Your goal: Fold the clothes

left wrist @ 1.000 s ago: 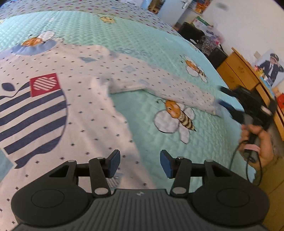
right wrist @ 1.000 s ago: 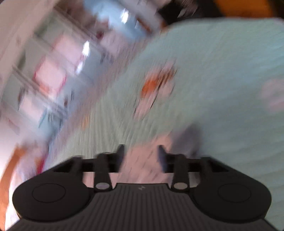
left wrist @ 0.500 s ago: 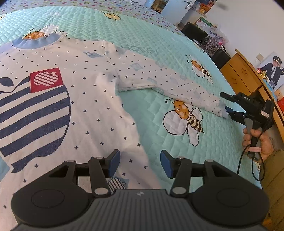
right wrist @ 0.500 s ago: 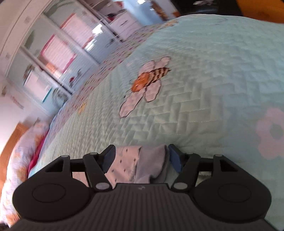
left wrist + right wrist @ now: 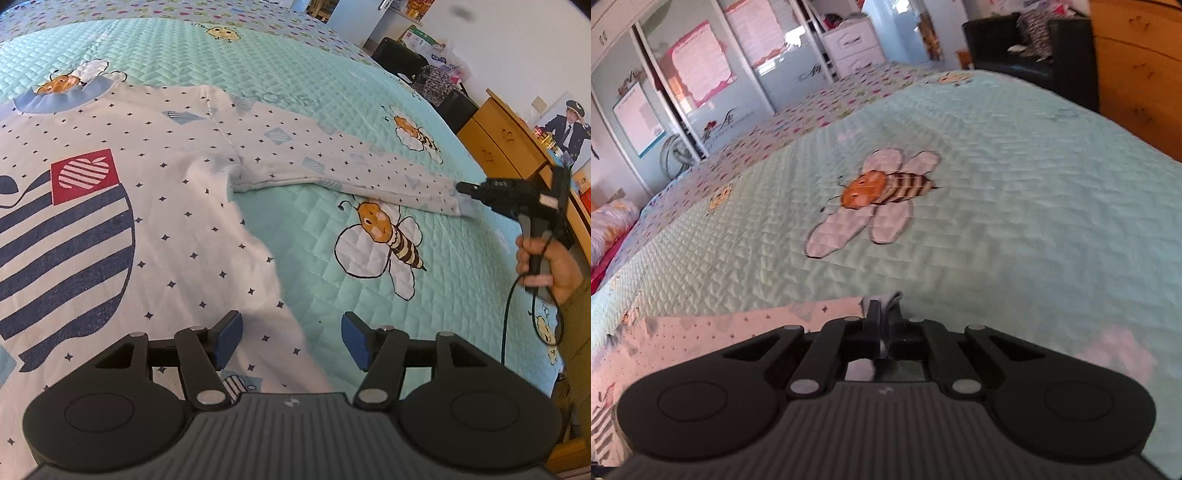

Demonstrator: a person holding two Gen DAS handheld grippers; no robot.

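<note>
Right gripper (image 5: 882, 314): jaws clamped on sleeve cuff (image 5: 886, 297), far right of bed (image 5: 317, 122). Left gripper (image 5: 291, 341): jaws wide, nothing held, above shirt (image 5: 155, 206) hem edge. Shirt lies flat, sleeve stretched twd right gripper.

My left cam looks close over the shirt (image 5: 155, 229) across the bed (image 5: 303, 96); right cam hugs the sleeve cuff (image 5: 882, 301), both sharing it.
</note>
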